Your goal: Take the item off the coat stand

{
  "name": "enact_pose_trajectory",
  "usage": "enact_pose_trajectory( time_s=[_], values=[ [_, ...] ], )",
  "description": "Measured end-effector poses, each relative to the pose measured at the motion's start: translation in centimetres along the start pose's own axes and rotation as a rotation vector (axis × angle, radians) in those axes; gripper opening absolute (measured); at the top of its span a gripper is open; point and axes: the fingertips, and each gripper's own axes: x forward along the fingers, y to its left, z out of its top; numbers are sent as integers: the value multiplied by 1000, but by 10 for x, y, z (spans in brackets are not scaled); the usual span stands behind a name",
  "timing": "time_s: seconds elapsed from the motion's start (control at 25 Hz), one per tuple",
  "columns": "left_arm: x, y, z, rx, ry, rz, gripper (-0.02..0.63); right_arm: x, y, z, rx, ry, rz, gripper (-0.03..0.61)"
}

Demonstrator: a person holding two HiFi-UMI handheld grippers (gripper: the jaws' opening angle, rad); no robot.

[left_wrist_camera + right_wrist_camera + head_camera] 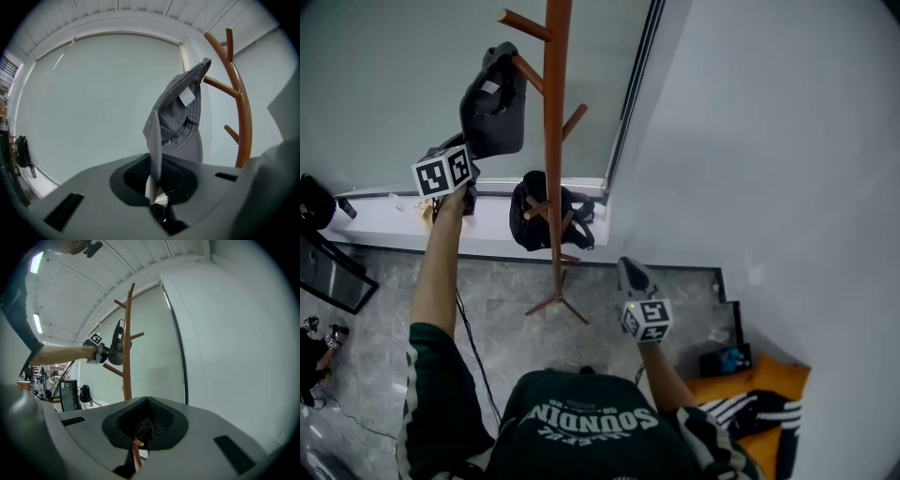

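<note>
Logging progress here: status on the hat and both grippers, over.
Left gripper shut on grey cap brim. Right gripper shut, empty, low. Cap at upper peg. Black bag hangs lower, clear of it.

Left of the coat stand (554, 159), open room is found. Right of it, passage is narrowed by a wall (769, 141); its lower part is blocked by a black bag (525, 225).

Head view downward; gripper views upward; common coat stand (554, 141)
</note>
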Motion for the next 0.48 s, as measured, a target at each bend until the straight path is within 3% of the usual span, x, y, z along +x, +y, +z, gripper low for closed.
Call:
enact_pose_trajectory(
  time_s=[0.2, 0.48],
  values=[
    [-13, 17, -11, -1, 1, 23, 15, 4, 4, -3, -1, 8, 16, -2],
    [-49, 30, -53, -13, 14, 40, 16, 11, 18, -2, -6, 10, 66, -2]
  ],
)
